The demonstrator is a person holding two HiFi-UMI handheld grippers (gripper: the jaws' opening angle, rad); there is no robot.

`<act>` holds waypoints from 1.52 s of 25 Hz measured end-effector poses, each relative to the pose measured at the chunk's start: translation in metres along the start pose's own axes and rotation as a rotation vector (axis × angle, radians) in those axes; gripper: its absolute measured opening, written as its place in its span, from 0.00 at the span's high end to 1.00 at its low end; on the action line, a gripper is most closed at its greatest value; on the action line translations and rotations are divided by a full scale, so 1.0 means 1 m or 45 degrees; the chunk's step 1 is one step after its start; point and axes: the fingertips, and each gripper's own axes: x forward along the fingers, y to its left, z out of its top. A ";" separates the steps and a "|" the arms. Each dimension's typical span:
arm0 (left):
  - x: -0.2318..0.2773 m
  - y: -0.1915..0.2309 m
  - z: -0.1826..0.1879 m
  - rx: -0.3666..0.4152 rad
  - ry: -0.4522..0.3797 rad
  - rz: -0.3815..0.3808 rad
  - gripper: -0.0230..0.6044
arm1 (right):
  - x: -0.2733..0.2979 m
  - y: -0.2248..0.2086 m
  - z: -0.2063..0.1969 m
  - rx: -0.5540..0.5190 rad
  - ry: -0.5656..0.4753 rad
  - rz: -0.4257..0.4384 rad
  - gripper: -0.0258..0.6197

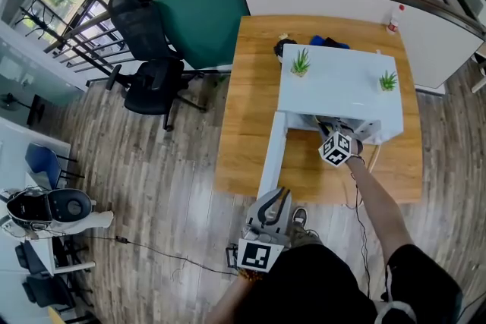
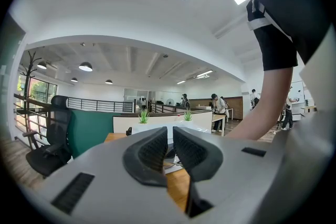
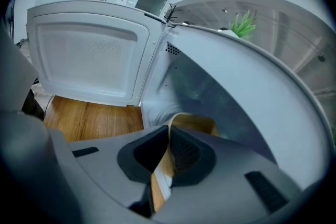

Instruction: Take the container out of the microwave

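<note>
My right gripper [image 3: 169, 138] is reaching into the open microwave [image 1: 342, 91], angled downward, and its jaws are clamped on the thin rim of the container [image 3: 195, 123] — a tan, bowl-like thing that sits inside the cavity, at the front of the floor. The rim runs upright between the two dark pads, with one pad on each side of it. I can't tell from here whether the container's base is resting on the cavity floor or is clear of it.

The door [image 3: 86, 55] is swung wide open to the left, and through the right gripper view I see the wooden table [image 1: 247, 102] below it. From the head view the microwave is a white box on the far half of the table, with two small green plants [image 1: 301, 61] on its top, one near each end.

My left gripper [image 2: 169, 140] is held level, low and close to the body, well away from the microwave — its jaws are drawn almost together with nothing between them. A black chair [image 1: 148, 64] stands off the table's left side.
</note>
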 end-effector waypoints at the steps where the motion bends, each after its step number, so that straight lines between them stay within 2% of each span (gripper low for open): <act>1: 0.000 -0.001 0.000 0.003 -0.001 -0.002 0.89 | -0.001 0.000 0.000 0.001 -0.001 0.000 0.92; 18: -0.002 -0.007 0.005 0.029 -0.018 -0.038 0.89 | -0.012 0.003 0.004 0.004 -0.013 -0.012 0.92; 38: -0.012 -0.007 0.003 0.005 -0.036 -0.035 0.89 | -0.019 0.009 0.007 -0.005 -0.007 -0.022 0.92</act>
